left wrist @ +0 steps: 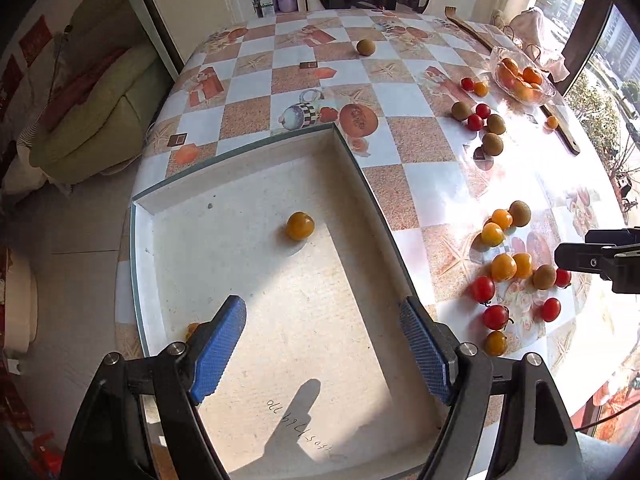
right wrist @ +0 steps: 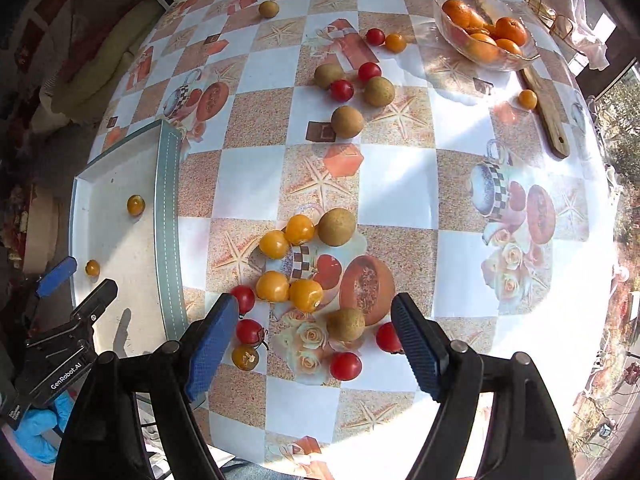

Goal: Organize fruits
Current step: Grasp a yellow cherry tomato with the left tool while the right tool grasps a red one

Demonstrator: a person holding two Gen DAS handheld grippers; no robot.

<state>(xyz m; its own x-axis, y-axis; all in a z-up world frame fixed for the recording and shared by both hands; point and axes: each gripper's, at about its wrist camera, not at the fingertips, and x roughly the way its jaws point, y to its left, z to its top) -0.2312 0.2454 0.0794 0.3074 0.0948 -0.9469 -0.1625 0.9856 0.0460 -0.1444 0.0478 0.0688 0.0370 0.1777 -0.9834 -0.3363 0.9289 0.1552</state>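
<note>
A white tray (left wrist: 256,184) sits at the table's left edge, also in the right wrist view (right wrist: 168,216). A yellow tomato (left wrist: 299,225) lies in it; a second yellow tomato (right wrist: 92,267) lies near its left wall, half hidden behind my left finger (left wrist: 219,346). My left gripper (left wrist: 322,344) is open and empty above the tray. My right gripper (right wrist: 314,340) is open and empty above a cluster of yellow tomatoes (right wrist: 273,286), red tomatoes (right wrist: 345,365) and a brown round fruit (right wrist: 345,324), all loose on the table.
A second cluster of brown fruits (right wrist: 347,121) and red tomatoes (right wrist: 341,90) lies farther back. A glass bowl (right wrist: 440,4) of oranges and a wooden stick (right wrist: 544,104) stand at the back right. One brown fruit (right wrist: 268,9) sits alone at the far side.
</note>
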